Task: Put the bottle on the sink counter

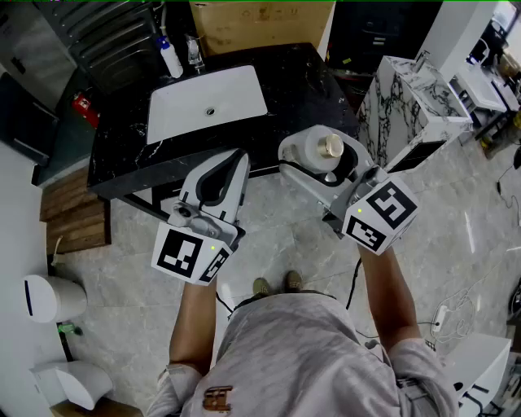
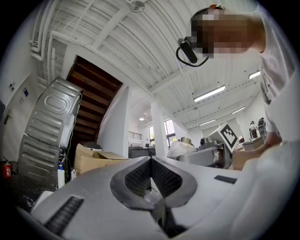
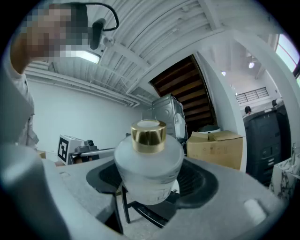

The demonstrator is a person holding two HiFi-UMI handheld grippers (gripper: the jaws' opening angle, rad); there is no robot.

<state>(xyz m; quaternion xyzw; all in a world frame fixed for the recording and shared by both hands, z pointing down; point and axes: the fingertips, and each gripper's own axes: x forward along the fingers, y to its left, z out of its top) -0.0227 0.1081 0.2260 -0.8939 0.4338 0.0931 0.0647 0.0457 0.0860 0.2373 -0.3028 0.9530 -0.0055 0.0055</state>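
Head view looks down on a black, white-veined surface (image 1: pixel 309 81) with a white rectangular sink (image 1: pixel 236 94) set in it; a spray bottle (image 1: pixel 170 59) stands at its far left corner and a cardboard box (image 1: pixel 260 24) lies beyond. Pale grey marble floor (image 1: pixel 277 236) runs around it, with wooden planks (image 1: pixel 73 212) to the left and a white veined cabinet (image 1: pixel 407 106) to the right. The gripper views show a white ribbed ceiling (image 2: pixel 140 47) and the dark underside of a stair (image 3: pixel 185 89). The bottle (image 3: pixel 149 164) is held in the air by the right gripper (image 1: pixel 324 167), over the near right edge of the surface and right of the sink, not touching it. Its long axis is about upright, with the cap up and seen almost end-on from above. It is squat and round, frosted white, with a gold cap and faint print low on the body. The right fingers (image 3: pixel 197 180) stand wide, pinching its body from both sides. The left gripper (image 1: pixel 232 167) hangs to the left over the near edge, fingers (image 2: pixel 136 178) pressed together on nothing.
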